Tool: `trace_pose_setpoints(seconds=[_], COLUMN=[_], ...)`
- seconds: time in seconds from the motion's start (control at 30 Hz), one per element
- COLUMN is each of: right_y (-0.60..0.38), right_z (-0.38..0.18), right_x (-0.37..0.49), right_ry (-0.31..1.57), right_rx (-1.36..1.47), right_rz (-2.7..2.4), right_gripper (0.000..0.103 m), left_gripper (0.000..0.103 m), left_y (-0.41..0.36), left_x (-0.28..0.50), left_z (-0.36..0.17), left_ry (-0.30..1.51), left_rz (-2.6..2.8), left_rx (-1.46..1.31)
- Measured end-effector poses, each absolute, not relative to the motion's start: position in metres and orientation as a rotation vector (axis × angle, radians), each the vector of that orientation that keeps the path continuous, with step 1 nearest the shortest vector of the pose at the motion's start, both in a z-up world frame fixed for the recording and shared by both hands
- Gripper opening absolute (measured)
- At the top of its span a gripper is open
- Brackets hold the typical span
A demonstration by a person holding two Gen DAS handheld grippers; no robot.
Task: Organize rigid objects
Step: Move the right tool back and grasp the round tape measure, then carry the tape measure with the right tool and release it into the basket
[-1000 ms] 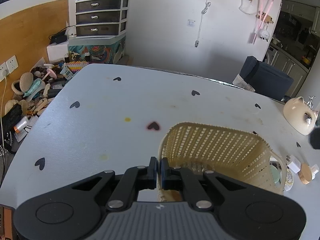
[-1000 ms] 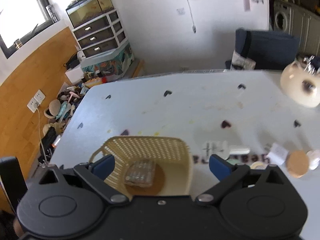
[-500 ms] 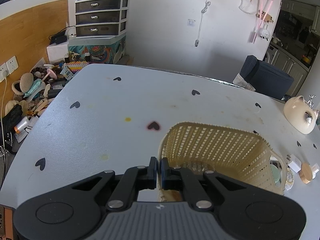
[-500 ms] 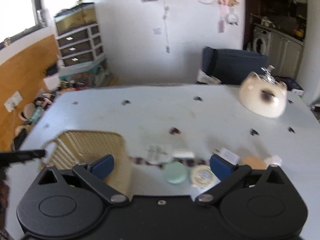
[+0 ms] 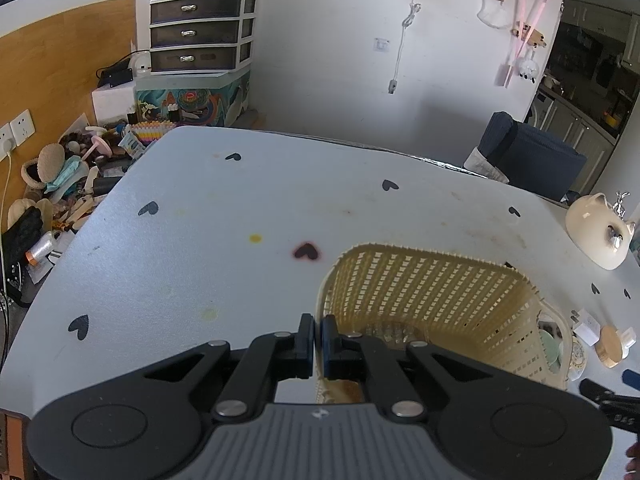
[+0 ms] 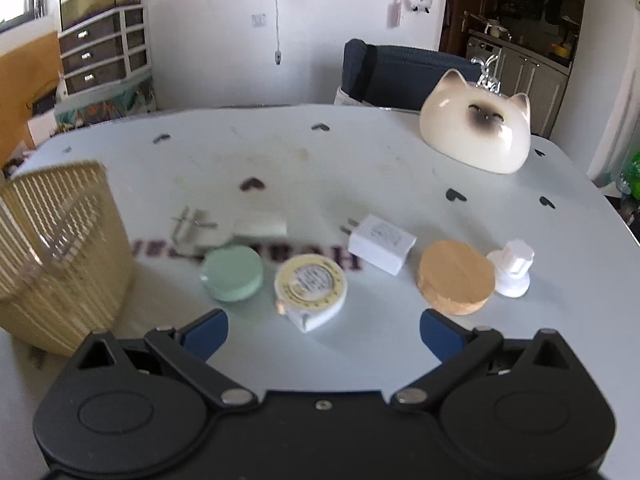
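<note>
Left wrist view looks across a pale blue table (image 5: pixel 208 248) printed with small dark hearts, the largest thing in sight. On it, toward the near right, stands a cream woven basket (image 5: pixel 432 280) with slatted walls; a dim, partly hidden item lies on its floor, too unclear to name. The left gripper (image 5: pixel 317 340) has its jaws closed together over the basket's near rim, which runs up between the two blue pads, so it is clamped on that rim. At the table's far right sits a glossy cat-shaped ceramic ornament (image 6: pixel 476 136), cream with a dark face, well apart from everything else. In the right wrist view the right gripper (image 6: pixel 323 330) hangs low over the table with its blue-padded fingers (image 6: pixel 204 332) spread wide and nothing between them. Just beyond its fingertips lies a row of small rigid objects, all still on the table beside the basket and outside it. From larger to smaller: a round wooden lid (image 6: pixel 456 276) lying flat; a round yellow and white tape measure (image 6: pixel 310 284), nearest the open jaws; a mint green round case (image 6: pixel 232 268) just left of it, nearer the basket; a white plug adapter (image 6: pixel 380 244) behind them with its prongs pointing left; and a small white plastic piece (image 6: pixel 514 268) standing just right of the wooden lid. A blurred white block (image 6: pixel 260 226) and some thin metal pieces (image 6: pixel 192 224) lie farther back.
</note>
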State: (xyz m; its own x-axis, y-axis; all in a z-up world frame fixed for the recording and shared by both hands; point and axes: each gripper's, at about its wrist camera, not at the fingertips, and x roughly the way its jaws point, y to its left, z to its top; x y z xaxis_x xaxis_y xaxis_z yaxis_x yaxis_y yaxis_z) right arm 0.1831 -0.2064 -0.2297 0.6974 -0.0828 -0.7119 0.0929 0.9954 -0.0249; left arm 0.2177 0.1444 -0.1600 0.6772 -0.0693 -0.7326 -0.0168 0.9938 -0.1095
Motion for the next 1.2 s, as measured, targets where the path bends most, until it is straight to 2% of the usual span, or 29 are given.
trace_pose_setpoints(seconds=[0.1, 0.23, 0.4, 0.67, 1.0, 1.2], right_y=[-0.209, -0.212, -0.212, -0.21, -0.208, -0.201], right_z=[-0.24, -0.248, -0.249, -0.254, -0.253, -0.213], right_x=[0.19, 0.203, 0.219, 0.237, 0.234, 0.224], right_ry=[0.795, 0.801, 0.801, 0.834, 0.846, 0.778], right_rx=[0.01, 0.021, 0.011, 0.017, 0.013, 0.057], right_rz=[-0.096, -0.076, -0.078, -0.045, -0.045, -0.031], right_gripper=[0.099, 0.085, 0.077, 0.054, 0.053, 0.053], left_gripper=[0.003, 0.004, 0.004, 0.004, 0.004, 0.004], left_y=[0.145, 0.145, 0.145, 0.145, 0.145, 0.145], left_x=[0.218, 0.219, 0.219, 0.219, 0.221, 0.223], left_z=[-0.161, -0.161, -0.161, -0.161, -0.164, -0.166], left_ry=[0.828, 0.829, 0.828, 0.828, 0.833, 0.837], left_rz=[-0.028, -0.028, -0.028, -0.027, -0.026, -0.026], left_rx=[-0.113, -0.116, -0.115, -0.116, -0.116, -0.116])
